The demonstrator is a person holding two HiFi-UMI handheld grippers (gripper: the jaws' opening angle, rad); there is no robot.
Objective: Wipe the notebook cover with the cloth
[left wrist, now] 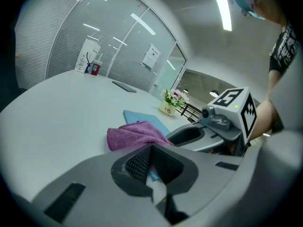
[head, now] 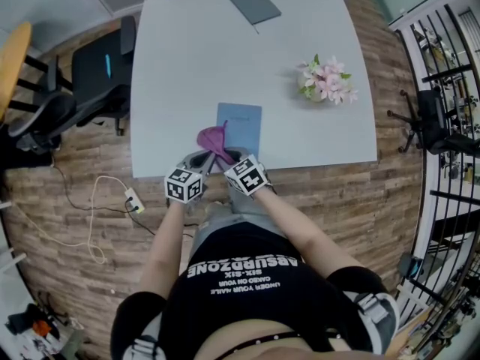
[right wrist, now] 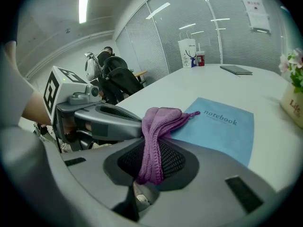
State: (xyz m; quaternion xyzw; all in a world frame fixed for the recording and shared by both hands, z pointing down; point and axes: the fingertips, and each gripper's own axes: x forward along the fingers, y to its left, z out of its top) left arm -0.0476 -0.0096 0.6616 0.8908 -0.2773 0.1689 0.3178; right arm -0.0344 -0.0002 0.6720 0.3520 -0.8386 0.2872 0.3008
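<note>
A blue notebook (head: 241,126) lies near the front edge of the white table (head: 187,58); its cover reads "notebook" (right wrist: 222,126). A purple cloth (head: 214,137) is bunched over its near left corner. My right gripper (right wrist: 151,150) is shut on the cloth (right wrist: 158,126), which hangs folded between the pads. My left gripper (left wrist: 151,150) is shut at that corner, with a sliver of blue notebook and some purple cloth (left wrist: 137,135) between its pads. In the head view the left gripper (head: 201,158) and right gripper (head: 231,156) sit side by side at the table edge.
A small pot of pink flowers (head: 326,81) stands right of the notebook. A grey flat book (head: 253,4) lies at the far side. A black office chair (head: 97,70) is at the table's left, a power strip (head: 133,199) on the floor, black racks (head: 450,88) at right.
</note>
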